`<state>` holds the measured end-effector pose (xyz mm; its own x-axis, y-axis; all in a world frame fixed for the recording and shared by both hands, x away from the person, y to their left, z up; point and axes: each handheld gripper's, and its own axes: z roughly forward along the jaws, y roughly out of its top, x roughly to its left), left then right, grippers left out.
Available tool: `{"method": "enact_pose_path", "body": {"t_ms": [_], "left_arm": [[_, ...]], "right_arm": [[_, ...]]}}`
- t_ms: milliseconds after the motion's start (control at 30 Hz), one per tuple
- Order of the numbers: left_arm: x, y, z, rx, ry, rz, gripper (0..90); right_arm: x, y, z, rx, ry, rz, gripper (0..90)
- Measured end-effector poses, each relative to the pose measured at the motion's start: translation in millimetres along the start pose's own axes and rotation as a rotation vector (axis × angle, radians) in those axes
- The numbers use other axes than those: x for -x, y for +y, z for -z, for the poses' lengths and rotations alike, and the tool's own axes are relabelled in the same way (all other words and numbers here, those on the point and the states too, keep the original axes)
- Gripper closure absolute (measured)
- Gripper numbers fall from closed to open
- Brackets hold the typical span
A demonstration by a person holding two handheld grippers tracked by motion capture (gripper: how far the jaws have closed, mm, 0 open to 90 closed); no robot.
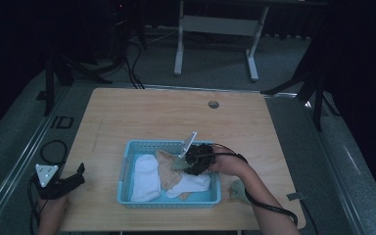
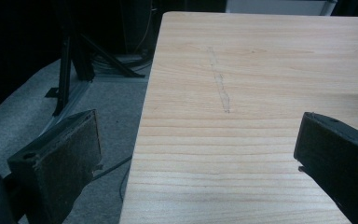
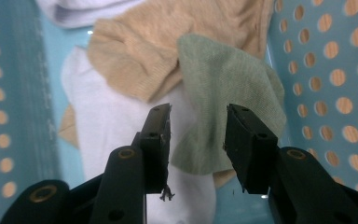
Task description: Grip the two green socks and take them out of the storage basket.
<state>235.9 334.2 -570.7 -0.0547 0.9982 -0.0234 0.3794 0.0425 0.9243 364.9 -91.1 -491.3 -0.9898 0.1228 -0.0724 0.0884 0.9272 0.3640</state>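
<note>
A light-blue perforated basket [image 1: 171, 203] sits on the wooden table [image 1: 152, 117] and holds white socks [image 1: 144, 178], a tan sock [image 1: 169, 171] and a pale green sock [image 1: 178, 164]. My right gripper [image 1: 186, 160] reaches down into the basket's right side. In the right gripper view the right gripper [image 3: 198, 112] is open, with its jaws apart just over the green sock [image 3: 223, 84]. That sock lies across the tan sock [image 3: 135, 56] and a white sock [image 3: 107, 126]. The left gripper [image 1: 78, 174] rests open at the table's left front edge, and nothing is between the wide jaws of the left gripper [image 2: 198, 123].
A second green sock [image 1: 238, 191] lies on the table just right of the basket, under the right forearm. The basket wall [image 3: 335, 93] stands close on both sides of the right jaws. A cable hole [image 1: 213, 104] is at the table's far side. The floor drops off left of the table edge [image 2: 140, 140].
</note>
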Motion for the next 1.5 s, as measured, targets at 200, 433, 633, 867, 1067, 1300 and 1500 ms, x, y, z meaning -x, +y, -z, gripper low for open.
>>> {"method": "enact_pose_path", "body": {"t_ms": [200, 433, 633, 867, 1067, 1300, 1500], "left_arm": [[0.0, 0.0, 0.0, 0.0, -0.002, -0.001, 0.4], [0.0, 0.0, 0.0, 0.0, -0.001, -0.001, 0.4], [0.1, 0.0, -0.1, -0.001, 0.001, -0.001, 0.3], [0.2, 0.1, -0.2, -0.001, 0.002, 0.0, 0.4], [0.1, 0.1, -0.2, -0.001, 0.002, -0.001, 0.4], [0.2, 0.2, -0.4, -0.002, 0.003, 0.001, 0.3], [0.1, 0.2, -0.4, -0.002, 0.002, 0.001, 0.4]], "right_arm": [[2.3, 2.3, -12.6, -0.049, -0.008, -0.011, 63.7], [2.0, 2.2, -14.7, -0.065, -0.014, 0.003, 83.7], [-0.8, 2.2, -1.2, -0.049, -0.011, 0.023, 84.5], [-6.7, 6.3, 23.5, -0.007, -0.019, 0.042, 84.8], [-11.1, 11.3, 46.2, 0.054, -0.051, 0.059, 84.7], [-9.6, 9.8, 73.5, 0.116, -0.071, 0.056, 84.6], [-2.7, 1.7, 97.9, 0.15, -0.104, 0.034, 84.6]]}}
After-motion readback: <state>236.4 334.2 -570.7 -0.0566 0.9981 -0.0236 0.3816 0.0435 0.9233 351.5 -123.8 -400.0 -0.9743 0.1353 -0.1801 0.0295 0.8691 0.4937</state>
